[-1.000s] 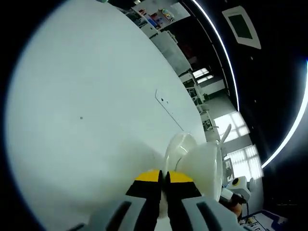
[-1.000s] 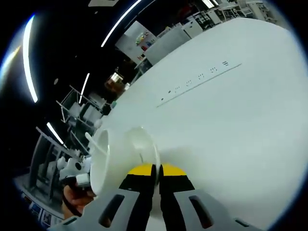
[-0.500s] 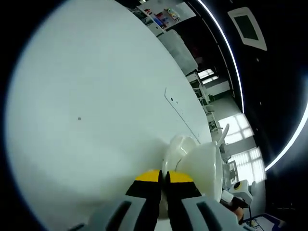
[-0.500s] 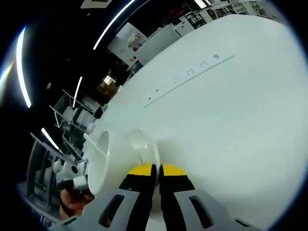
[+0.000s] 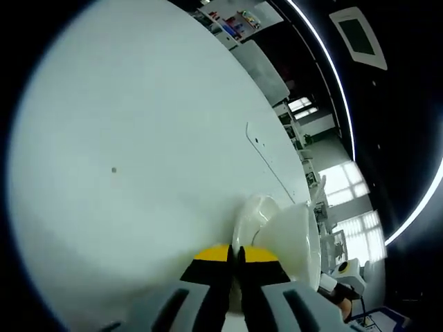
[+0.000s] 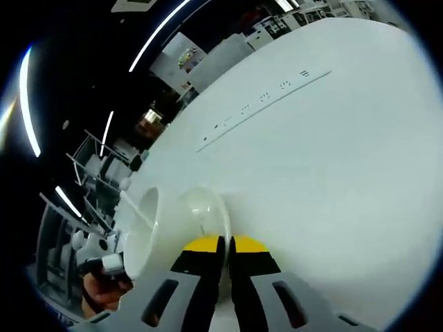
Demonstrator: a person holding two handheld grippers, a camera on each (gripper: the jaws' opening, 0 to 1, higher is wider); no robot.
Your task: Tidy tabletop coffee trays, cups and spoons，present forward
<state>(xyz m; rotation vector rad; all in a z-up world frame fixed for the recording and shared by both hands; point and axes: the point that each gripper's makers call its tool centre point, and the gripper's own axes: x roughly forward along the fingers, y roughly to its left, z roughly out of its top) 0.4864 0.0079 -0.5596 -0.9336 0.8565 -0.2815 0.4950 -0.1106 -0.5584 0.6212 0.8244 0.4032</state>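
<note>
In the left gripper view my left gripper is shut on the rim of a white saucer. A white cup rests on the saucer just right of the jaws, and a white spoon pokes out of it. My right gripper is shut on the rim of the same saucer from the other side, where the cup is on the left with the spoon sticking out. Each gripper appears beyond the cup in the other's view: the right one, the left one.
The wide white table spreads behind the saucer, with a long inset socket strip across it. A small dark speck marks its surface. A hand holds the left gripper. Shelves and ceiling light strips lie beyond the table edge.
Both views have drifted a little over the table, so the socket strip sits slightly elsewhere. Both grippers keep the same hold on the saucer; cup and spoon stay put.
</note>
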